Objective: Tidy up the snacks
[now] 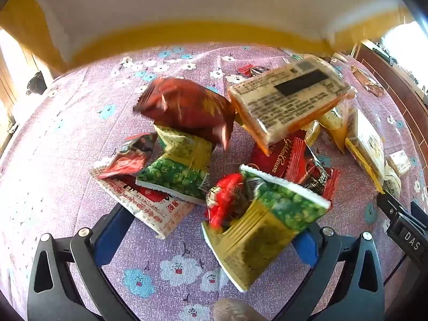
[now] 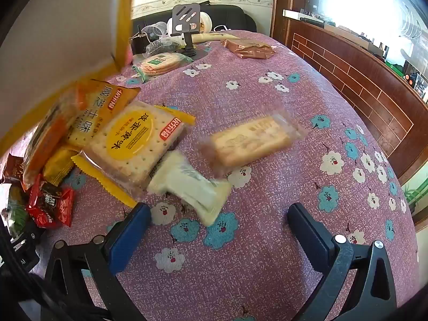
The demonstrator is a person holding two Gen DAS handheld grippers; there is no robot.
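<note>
Snack packets lie tumbled on a purple flowered cloth (image 1: 67,139), several blurred as if in motion. A white bin with a yellow rim (image 1: 187,13) hangs tilted above them. In the left wrist view I see a dark red bag (image 1: 187,107), a pale cracker pack (image 1: 289,101) and green pea packets (image 1: 176,171). My left gripper (image 1: 211,240) stands open, and a green pea packet (image 1: 264,224) lies tilted in front of its right finger, ungripped. My right gripper (image 2: 219,238) is open over bare cloth, just below a blurred white packet (image 2: 192,187). A cracker pack (image 2: 251,139) and a yellow-label pack (image 2: 136,141) lie beyond.
At the far end of the table stand a phone stand (image 2: 187,26), plastic cups, a round cracker pack (image 2: 160,62) and a brown packet (image 2: 251,48). A wooden brick-pattern rail (image 2: 361,80) runs along the right side. The right gripper's body (image 1: 401,222) shows at the left view's edge.
</note>
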